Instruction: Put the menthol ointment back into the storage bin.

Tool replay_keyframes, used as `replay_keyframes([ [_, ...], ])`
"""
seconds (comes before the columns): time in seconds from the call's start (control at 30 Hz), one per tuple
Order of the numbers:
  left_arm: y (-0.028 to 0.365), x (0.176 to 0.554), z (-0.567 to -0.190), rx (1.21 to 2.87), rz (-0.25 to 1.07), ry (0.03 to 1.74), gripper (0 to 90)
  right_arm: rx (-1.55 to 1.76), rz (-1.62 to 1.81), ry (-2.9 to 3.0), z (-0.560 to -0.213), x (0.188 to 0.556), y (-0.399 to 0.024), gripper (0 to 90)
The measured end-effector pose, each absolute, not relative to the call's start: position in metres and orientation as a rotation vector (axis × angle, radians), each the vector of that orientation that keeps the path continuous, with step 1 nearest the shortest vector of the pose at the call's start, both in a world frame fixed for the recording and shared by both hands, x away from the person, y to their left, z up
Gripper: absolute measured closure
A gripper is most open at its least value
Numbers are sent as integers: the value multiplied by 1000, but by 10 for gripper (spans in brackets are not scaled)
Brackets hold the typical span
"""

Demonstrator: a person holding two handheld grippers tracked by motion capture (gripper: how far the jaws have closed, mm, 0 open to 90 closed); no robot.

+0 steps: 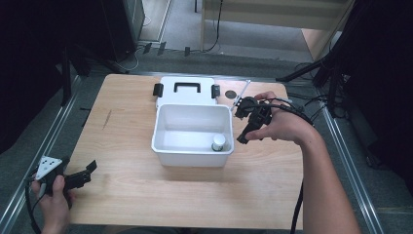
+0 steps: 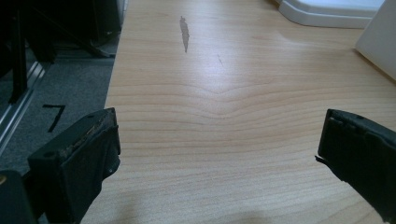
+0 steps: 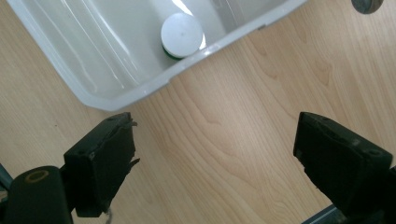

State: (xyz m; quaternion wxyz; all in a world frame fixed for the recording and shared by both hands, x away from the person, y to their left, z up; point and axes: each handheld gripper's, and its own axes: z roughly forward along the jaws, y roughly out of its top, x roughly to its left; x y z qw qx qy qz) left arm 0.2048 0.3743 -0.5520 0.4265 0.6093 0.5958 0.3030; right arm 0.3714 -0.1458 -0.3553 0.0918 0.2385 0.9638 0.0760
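Observation:
A white plastic box (image 1: pixel 165 146) stands open in the middle of the wooden table, its lid (image 1: pixel 186 90) lying behind it with black latches and a handle. Inside, near the front right corner, stands a small bottle with a white cap (image 1: pixel 218 142) (image 3: pixel 182 34). My right gripper (image 1: pixel 245 127) (image 3: pixel 212 154) hovers just right of the box, open, with bare wood between its jaws. My left gripper (image 1: pixel 87 171) (image 2: pixel 219 144) sits low at the table's front left corner, open and holding nothing.
A dark round mark (image 1: pixel 230 93) lies on the table behind the right gripper. A grey streak (image 2: pixel 185 32) marks the wood left of the box. Metal rails and black stands flank the table. Cables trail from both grippers.

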Motion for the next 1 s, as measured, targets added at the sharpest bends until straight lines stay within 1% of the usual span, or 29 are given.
replay_keyframes([
  [0.3, 374, 204, -552, 1527, 755, 1489, 0, 757, 229, 2863, -366, 364, -167, 133],
  [1.0, 374, 205, -552, 1534, 762, 1486, 0, 896, 265, 2873, -411, 348, -214, 135],
])
